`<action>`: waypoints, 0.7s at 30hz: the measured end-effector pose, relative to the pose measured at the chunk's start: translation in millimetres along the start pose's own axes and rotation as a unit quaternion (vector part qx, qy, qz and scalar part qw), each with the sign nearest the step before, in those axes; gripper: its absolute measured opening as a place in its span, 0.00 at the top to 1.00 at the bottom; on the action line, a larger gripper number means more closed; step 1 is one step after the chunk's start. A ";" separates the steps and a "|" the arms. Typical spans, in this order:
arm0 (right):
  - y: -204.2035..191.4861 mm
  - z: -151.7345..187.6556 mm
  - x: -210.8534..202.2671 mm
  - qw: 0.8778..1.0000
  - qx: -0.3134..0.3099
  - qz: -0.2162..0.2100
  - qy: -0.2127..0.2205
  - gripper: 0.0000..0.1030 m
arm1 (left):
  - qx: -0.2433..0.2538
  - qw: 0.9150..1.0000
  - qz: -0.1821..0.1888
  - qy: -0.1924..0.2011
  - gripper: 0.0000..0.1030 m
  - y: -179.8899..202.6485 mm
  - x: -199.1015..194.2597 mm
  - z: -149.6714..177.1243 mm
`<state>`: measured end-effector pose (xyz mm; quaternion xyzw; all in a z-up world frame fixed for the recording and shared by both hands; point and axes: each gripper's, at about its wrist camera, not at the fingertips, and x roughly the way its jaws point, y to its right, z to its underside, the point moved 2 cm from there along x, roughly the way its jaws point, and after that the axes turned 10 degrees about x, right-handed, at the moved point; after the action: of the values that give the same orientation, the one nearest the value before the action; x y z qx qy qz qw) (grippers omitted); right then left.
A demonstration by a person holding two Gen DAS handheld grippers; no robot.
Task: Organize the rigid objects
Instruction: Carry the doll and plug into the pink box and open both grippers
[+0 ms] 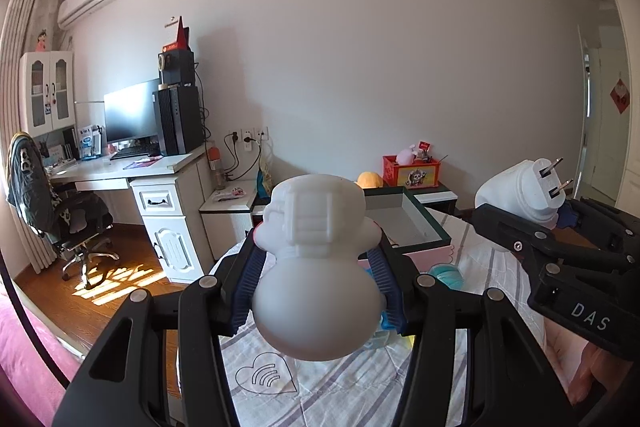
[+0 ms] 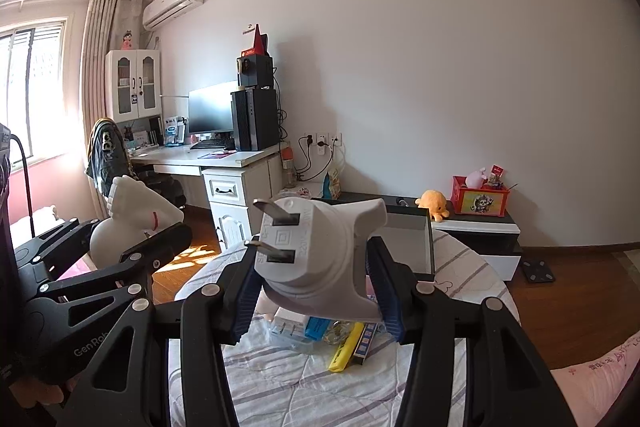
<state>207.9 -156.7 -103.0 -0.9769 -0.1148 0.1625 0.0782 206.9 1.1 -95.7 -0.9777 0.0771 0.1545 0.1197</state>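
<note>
My left gripper [image 1: 318,291] is shut on a white gourd-shaped figurine [image 1: 316,267], held above the striped bedspread [image 1: 340,387]. The same figurine [image 2: 132,215] and left gripper [image 2: 132,239] show at the left of the right wrist view. My right gripper [image 2: 316,287] is shut on a white two-prong plug adapter [image 2: 312,251], prongs pointing up-left. That adapter [image 1: 528,191] and the right gripper [image 1: 560,231] appear at the right of the left wrist view. Ahead on the bed stands an open dark-rimmed box [image 2: 412,247], also visible as the box [image 1: 404,223].
Loose items lie on the bed below the right gripper: a yellow highlighter [image 2: 346,347], a blue piece [image 2: 318,327], a clear case [image 2: 288,335]. A desk [image 2: 208,159] with a monitor stands left. A low cabinet [image 2: 480,231] bears an orange plush and a red box [image 2: 480,201].
</note>
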 end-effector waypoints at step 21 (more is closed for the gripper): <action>116.4 2.7 237.1 0.983 0.010 0.064 -0.169 0.49 | 0.027 0.980 0.031 -0.195 0.48 -16.3 293.3 12.2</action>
<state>448.5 -209.0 -198.8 -0.9397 -0.0624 0.3315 0.0567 482.3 -13.5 -197.6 -0.9221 0.0870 0.3442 0.1537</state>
